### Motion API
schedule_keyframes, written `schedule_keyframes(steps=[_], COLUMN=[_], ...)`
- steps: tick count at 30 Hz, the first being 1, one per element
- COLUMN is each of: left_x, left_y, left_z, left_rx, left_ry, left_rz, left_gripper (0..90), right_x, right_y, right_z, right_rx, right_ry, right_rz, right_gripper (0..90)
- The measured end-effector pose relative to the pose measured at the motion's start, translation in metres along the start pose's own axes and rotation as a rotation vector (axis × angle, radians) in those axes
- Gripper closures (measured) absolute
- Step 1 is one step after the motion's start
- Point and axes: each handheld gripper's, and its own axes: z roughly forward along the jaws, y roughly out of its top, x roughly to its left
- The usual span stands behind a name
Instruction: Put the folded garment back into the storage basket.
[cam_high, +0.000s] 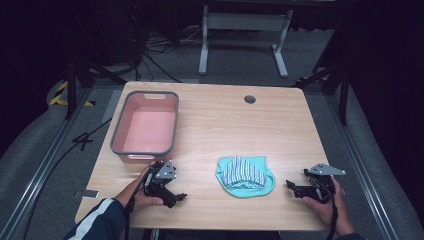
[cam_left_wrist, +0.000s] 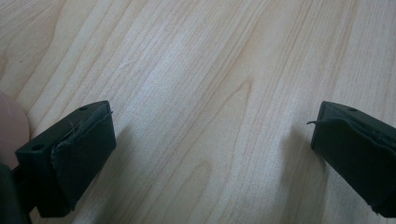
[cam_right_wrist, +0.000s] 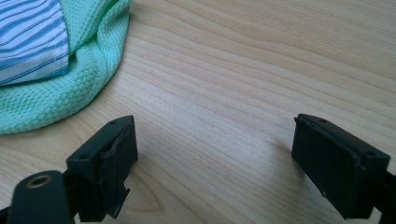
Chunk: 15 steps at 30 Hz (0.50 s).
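Both tongs, left (cam_high: 167, 192) and right (cam_high: 300, 189), rest jaws apart and empty near the front edge of the pale wooden surface (cam_high: 215, 120), flanking the mint-green knit cloth with striped blue-white fabric (cam_high: 245, 176), seemingly poised to grasp it; a pink grey-rimmed plastic bin (cam_high: 146, 126) waits at the left edge.

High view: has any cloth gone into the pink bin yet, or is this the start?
Likely the start. The pink bin holds nothing. The green cloth with the striped cloth on it lies on the table. The left gripper and right gripper are open, holding nothing.
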Motion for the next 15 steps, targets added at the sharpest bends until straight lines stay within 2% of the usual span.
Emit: schedule_keyframes(steps=[15], left_x=[-0.0013], left_y=[0.0006], left_z=[-0.0003], left_rx=[0.005], left_ry=[0.014], left_rz=[-0.008], left_gripper=[0.3], right_x=[0.0007], right_y=[-0.0002], right_z=[-0.0002], right_rx=[-0.001], right_ry=[-0.006], right_rz=[0.005], right_gripper=[14.7])
